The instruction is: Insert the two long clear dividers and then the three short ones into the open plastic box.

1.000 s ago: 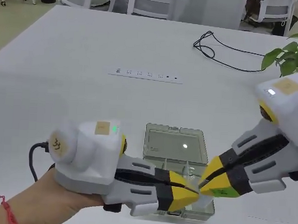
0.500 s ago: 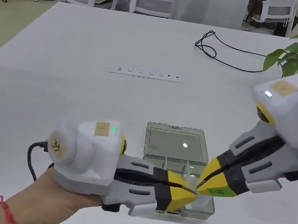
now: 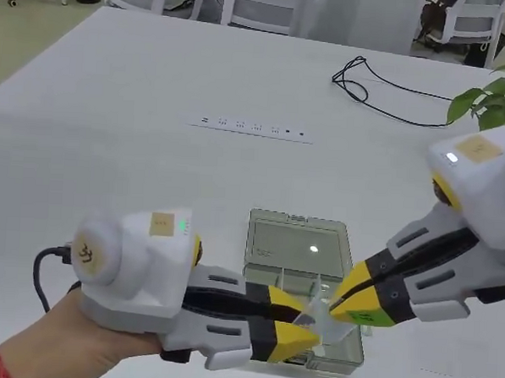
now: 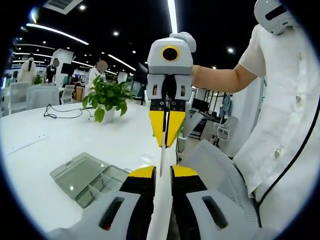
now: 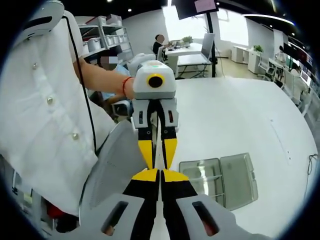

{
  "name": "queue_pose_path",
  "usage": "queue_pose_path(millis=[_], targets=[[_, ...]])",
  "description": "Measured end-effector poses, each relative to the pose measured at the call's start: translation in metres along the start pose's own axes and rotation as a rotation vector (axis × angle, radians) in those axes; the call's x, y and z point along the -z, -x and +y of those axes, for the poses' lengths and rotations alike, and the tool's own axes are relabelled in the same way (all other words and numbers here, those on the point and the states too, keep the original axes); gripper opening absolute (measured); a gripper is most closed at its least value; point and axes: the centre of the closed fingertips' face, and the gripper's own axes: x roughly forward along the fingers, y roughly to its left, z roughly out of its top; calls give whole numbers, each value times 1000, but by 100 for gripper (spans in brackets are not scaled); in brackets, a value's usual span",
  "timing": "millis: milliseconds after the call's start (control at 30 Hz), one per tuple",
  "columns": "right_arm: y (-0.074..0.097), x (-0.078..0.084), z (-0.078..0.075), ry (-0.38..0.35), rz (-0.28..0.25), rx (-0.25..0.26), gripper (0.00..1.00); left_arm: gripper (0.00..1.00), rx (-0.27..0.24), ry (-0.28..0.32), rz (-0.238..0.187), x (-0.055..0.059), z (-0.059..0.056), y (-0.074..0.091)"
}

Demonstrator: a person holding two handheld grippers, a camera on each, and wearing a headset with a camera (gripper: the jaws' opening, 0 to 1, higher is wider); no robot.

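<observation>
A broad white table carried a flat white power strip near its middle and a looped black cable at its far right. A clear, faintly green plastic box lay open on the near side. A leafy green potted plant stood at the right edge.

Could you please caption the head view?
Right gripper pinches a clear plastic divider, its end between the jaws of the left gripper, above the open clear plastic box.
</observation>
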Motion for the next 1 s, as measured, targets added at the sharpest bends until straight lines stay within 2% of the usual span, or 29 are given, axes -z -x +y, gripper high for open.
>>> queue_pose_path(millis=[233, 600, 800, 867, 1000], targets=[[0, -5, -9, -2, -16, 34, 3, 17, -54, 7, 8, 6, 10, 11], [-4, -8, -38, -14, -35, 112, 3, 37, -134, 1, 22, 12, 28, 30], [-10, -7, -51, -21, -38, 131, 3, 45, -164, 7, 22, 15, 36, 36], [-13, -4, -57, -22, -36, 137, 3, 48, -175, 1, 34, 19, 38, 38], [-20, -4, -62, -28, -37, 147, 3, 54, -195, -1, 39, 22, 43, 42]])
